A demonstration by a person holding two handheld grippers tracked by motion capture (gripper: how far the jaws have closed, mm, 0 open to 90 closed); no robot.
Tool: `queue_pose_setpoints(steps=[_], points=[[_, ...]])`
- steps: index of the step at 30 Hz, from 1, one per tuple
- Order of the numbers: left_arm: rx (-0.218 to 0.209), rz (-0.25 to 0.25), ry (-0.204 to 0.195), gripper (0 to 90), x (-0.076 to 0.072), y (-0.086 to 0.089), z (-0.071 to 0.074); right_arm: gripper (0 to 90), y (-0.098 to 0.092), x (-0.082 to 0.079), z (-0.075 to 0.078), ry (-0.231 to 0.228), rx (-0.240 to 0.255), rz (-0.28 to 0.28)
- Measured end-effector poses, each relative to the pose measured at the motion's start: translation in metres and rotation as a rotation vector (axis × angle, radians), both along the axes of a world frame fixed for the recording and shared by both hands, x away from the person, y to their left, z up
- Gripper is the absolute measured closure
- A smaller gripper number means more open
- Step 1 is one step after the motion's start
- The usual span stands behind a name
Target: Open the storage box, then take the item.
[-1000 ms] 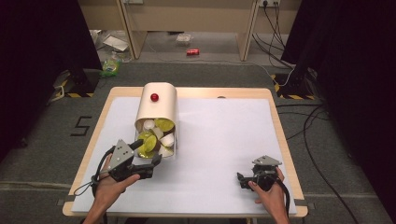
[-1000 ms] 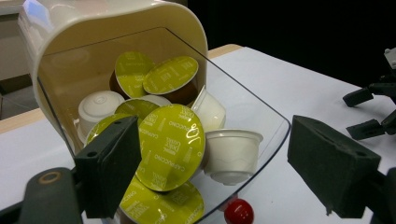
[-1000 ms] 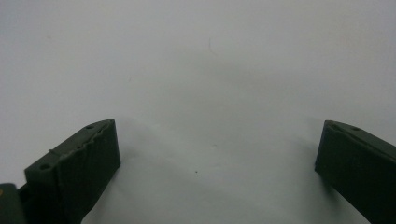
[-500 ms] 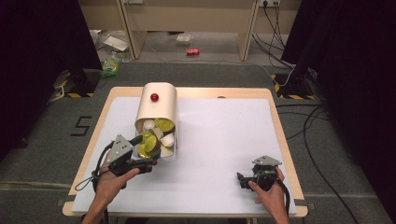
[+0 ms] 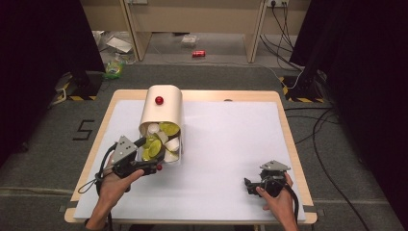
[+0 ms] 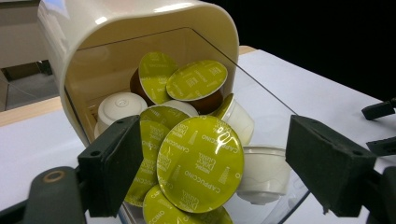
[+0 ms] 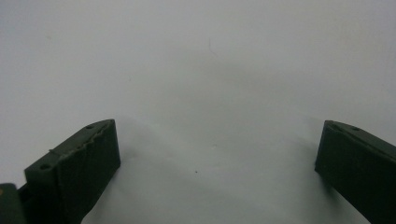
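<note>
A cream container (image 5: 163, 108) with a red knob (image 5: 159, 100) lies on its side on the white mat, its open mouth facing the near edge. Several coffee capsules (image 5: 156, 144) spill from it, some with green foil lids, some white. My left gripper (image 5: 150, 155) is open right at that mouth. In the left gripper view its jaws stand wide apart on either side of a green-lidded cappuccino capsule (image 6: 201, 161), not touching it, with the container (image 6: 140, 23) behind. My right gripper (image 5: 249, 186) rests open at the near right, and its own view has only bare mat between the fingers (image 7: 215, 172).
The white mat (image 5: 226, 144) covers most of the wooden table (image 5: 288, 139). Between the container and the right gripper the mat is bare. Beyond the table, cables (image 5: 317, 130) run over the floor at the right and a red can (image 5: 198, 53) lies at the back.
My left gripper has edged slightly closer to the container's mouth. The right gripper and the container have not moved.
</note>
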State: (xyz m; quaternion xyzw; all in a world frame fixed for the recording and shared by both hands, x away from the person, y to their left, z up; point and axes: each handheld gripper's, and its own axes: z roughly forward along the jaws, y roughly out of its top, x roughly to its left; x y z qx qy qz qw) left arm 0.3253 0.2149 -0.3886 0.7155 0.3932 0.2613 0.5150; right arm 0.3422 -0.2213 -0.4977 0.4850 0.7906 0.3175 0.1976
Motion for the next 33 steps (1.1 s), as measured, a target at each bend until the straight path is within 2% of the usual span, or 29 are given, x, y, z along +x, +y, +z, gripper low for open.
queue_pose_setpoints(steps=[11,17,21,29,33], points=[[0.015,-0.001,0.012,20.1,0.004,-0.003,-0.004,0.3,0.000,0.000,0.000,0.000,0.000,-0.001],[0.032,-0.004,0.043,21.0,0.005,-0.004,-0.007,0.3,0.000,0.000,0.000,0.000,-0.001,0.000],[0.035,-0.004,0.049,22.4,0.006,-0.004,-0.007,0.3,0.000,0.000,0.000,0.000,0.000,-0.001],[0.078,0.012,0.050,26.5,0.007,-0.008,-0.012,0.3,0.000,0.000,0.000,-0.001,-0.002,0.000],[0.084,0.019,0.052,29.8,0.008,-0.007,-0.012,0.3,0.000,0.000,0.000,0.000,-0.001,-0.001]])
